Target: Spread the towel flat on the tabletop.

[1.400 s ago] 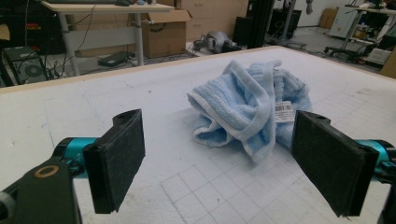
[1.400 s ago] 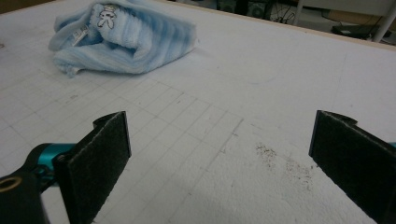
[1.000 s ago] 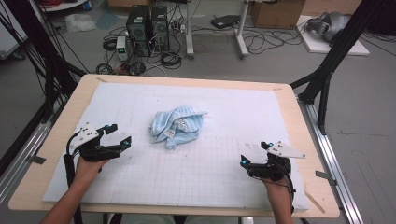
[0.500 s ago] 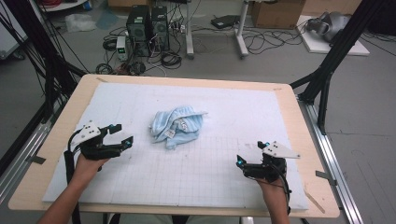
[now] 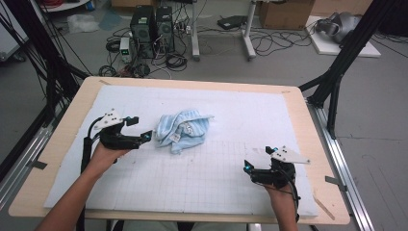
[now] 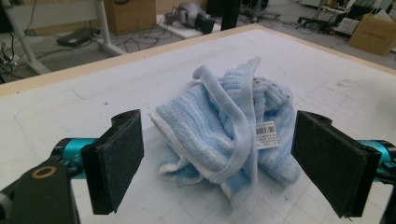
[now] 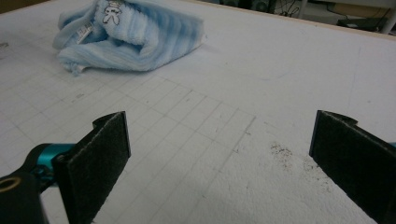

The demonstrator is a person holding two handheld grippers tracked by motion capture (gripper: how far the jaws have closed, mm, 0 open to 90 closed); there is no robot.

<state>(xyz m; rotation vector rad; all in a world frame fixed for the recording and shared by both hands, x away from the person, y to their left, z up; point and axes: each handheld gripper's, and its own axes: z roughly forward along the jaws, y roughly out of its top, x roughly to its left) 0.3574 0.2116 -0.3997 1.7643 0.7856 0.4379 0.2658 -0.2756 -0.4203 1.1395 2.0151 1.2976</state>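
We look down on a pale wooden table (image 5: pixel 57 139) covered by a white mat (image 5: pixel 231 115) printed with a faint grid. A crumpled light blue towel (image 5: pixel 183 129) lies on the mat, a little left of the middle and toward the far half. It is bunched into a loose heap with folds standing up, and a small white label with a barcode (image 6: pixel 267 134) hangs from one fold. From the right gripper view we see its striped weave and a small printed patch on top.

We hold a gripper in each hand. The left gripper (image 5: pixel 142 136) hovers just beside the towel's left edge, pointing toward it. From its own camera we see its two black padded jaws spread wide, with the towel lying ahead between their lines but not touched by either pad. Those jaws have just been opening further, with nothing clamped between them.

The right gripper (image 5: pixel 248 169) sits near the front right part of the mat, well apart from the towel. Its jaws also stand wide apart over bare mat, gripping nothing. A few dark specks (image 7: pixel 282 151) mark the mat just ahead of it.

No box, bin or tray stands on the table. Beyond the far edge, on the floor, we see computer towers (image 5: pixel 153 24), tangled cables (image 5: pixel 274 41) and a cardboard box (image 5: pixel 284 12).
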